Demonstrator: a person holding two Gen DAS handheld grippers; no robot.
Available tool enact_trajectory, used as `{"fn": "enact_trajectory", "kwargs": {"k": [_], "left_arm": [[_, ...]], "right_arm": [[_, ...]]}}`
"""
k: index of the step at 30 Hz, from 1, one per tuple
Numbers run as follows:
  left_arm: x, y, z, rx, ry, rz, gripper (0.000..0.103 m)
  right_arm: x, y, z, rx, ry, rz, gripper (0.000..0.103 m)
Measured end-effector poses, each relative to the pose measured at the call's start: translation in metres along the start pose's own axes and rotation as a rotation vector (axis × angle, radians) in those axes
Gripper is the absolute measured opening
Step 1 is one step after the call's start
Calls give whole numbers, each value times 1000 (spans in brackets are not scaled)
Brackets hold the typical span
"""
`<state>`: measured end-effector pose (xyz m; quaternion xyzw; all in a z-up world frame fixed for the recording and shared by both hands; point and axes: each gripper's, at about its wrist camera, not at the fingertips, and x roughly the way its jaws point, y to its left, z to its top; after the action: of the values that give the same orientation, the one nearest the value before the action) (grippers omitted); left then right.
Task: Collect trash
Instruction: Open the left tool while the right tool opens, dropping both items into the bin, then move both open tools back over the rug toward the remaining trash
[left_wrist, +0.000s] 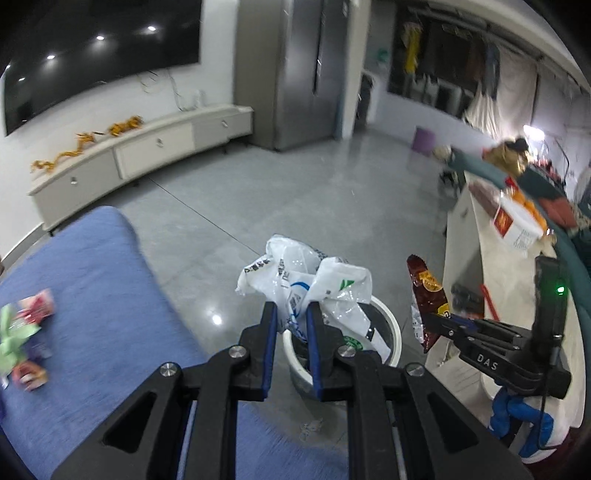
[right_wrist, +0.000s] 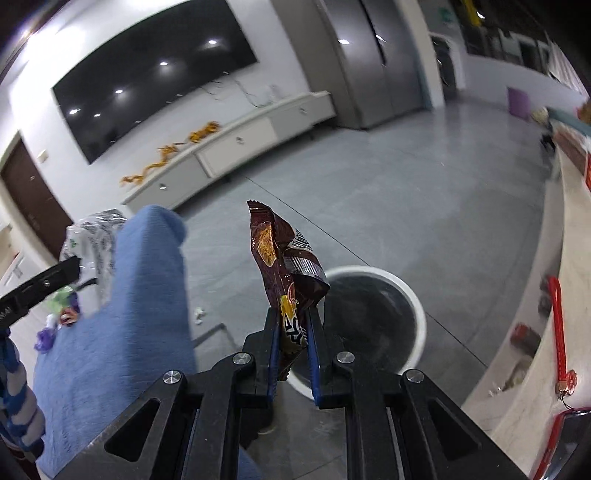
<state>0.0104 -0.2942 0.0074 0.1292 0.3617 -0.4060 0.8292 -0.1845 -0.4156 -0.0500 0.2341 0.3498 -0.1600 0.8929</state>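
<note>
Thin white plastic, the bag (left_wrist: 306, 284) pinched in the left tool (left_wrist: 291, 314) looks weightless, limp and slippery, best held by a gathered fold, hanging over the bin (left_wrist: 391, 325). The right tool (right_wrist: 291, 321) is clamped on a crinkly brown snack wrapper (right_wrist: 284, 266) just beside the bin, whose dark inside looks empty.

A bin (right_wrist: 417, 317) stands on the floor (left_wrist: 295, 192) between a sofa (left_wrist: 92, 295) to its left and a counter (left_wrist: 465, 258) to its right, with a cabinet (left_wrist: 147, 147) against the wall behind.
</note>
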Motion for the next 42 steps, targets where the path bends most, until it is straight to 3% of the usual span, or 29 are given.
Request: {"fn": "enact_trajectory", "kwargs": {"k": [10, 19, 22, 25, 28, 33, 42], "left_arm": [[123, -29, 17, 47, 218, -25, 15], [180, -31, 19, 11, 332, -62, 18], [192, -29, 18, -7, 364, -84, 27], [201, -29, 16, -24, 369, -84, 56], [208, -28, 13, -61, 382, -104, 56], [187, -20, 14, -110, 327, -111, 56], [99, 3, 18, -189, 84, 27, 56]], "right_arm": [[51, -40, 15, 105, 107, -37, 13], [98, -58, 15, 115, 195, -121, 22], [109, -65, 12, 124, 220, -143, 34], [113, -67, 10, 127, 234, -164, 37], [110, -69, 6, 136, 231, -171, 38], [99, -68, 1, 142, 208, -191, 39], [50, -31, 11, 78, 50, -230, 39]]}}
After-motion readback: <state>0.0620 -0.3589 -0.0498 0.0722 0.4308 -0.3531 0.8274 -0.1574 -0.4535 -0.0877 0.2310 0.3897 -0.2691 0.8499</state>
